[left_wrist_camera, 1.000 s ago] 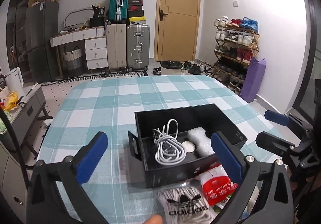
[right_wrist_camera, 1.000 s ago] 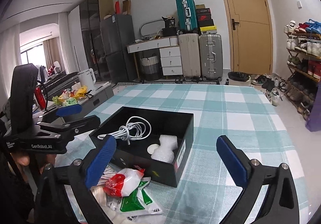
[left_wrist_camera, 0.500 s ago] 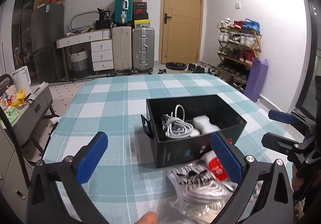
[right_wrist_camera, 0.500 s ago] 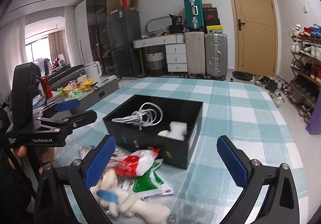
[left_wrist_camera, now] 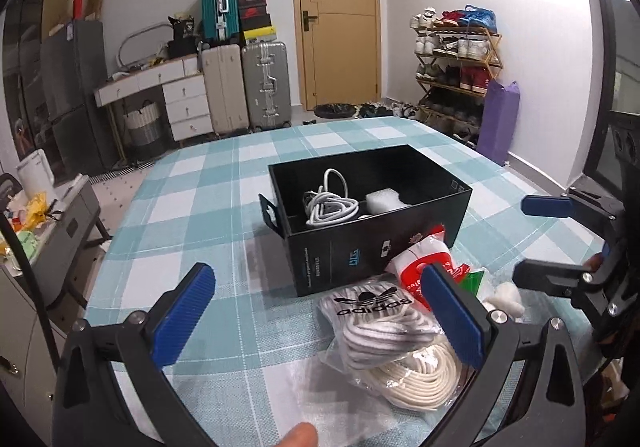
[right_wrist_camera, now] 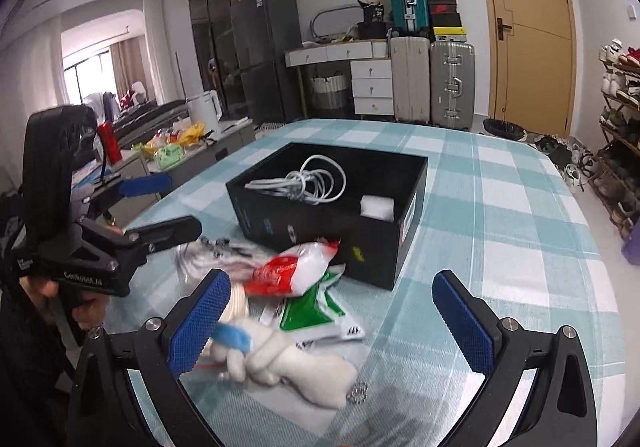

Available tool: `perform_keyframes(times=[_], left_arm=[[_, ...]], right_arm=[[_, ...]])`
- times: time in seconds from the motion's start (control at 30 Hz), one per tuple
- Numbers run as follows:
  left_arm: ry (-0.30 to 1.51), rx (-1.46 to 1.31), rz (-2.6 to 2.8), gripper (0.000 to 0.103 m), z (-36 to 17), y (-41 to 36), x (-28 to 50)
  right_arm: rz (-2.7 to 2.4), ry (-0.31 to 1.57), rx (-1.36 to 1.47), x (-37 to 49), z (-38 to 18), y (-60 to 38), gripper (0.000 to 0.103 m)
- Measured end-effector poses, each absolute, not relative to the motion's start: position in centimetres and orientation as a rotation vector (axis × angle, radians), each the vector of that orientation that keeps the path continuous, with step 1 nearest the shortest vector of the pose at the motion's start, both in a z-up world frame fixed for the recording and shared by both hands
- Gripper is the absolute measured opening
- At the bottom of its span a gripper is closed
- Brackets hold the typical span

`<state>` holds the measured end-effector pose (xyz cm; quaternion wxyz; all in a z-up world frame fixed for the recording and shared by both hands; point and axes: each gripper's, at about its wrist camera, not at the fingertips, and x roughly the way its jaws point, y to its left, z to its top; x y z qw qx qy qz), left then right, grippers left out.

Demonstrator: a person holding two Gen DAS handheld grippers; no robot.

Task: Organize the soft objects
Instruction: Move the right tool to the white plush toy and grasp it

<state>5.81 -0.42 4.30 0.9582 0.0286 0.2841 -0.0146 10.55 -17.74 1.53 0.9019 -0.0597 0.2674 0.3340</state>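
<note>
A black open box (left_wrist_camera: 372,207) (right_wrist_camera: 336,207) on the checked table holds a white cable coil (left_wrist_camera: 330,205) (right_wrist_camera: 308,181) and a white foam piece (left_wrist_camera: 384,201) (right_wrist_camera: 377,207). In front of it lie a clear adidas bag of white laces (left_wrist_camera: 384,323), a red-and-white packet (left_wrist_camera: 424,267) (right_wrist_camera: 292,267), a green-and-white packet (right_wrist_camera: 316,307) and a white plush toy (right_wrist_camera: 288,367). My left gripper (left_wrist_camera: 316,319) is open and empty just before the lace bag. My right gripper (right_wrist_camera: 332,321) is open and empty above the plush toy and packets.
The teal checked table (left_wrist_camera: 192,207) ends to the left beside a grey cabinet (left_wrist_camera: 60,215). Suitcases (left_wrist_camera: 244,87), a drawer unit, a door and a shoe rack (left_wrist_camera: 456,67) stand behind. Each gripper shows in the other's view: right (left_wrist_camera: 560,239), left (right_wrist_camera: 152,203).
Both grippers have drawn back and up from the box, bringing the lace bag, packets and plush toy into view. Both stay open.
</note>
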Motion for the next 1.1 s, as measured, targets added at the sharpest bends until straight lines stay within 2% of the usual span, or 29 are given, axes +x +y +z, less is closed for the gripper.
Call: perform_keyframes(times=[1.1], left_arm=[[0.644,0.044,-0.141,0.103,3.1,-1.1,5.3]], right_arm=[[0.785,0.634,-0.289,9.4,-0.6,-15.9,0.103]])
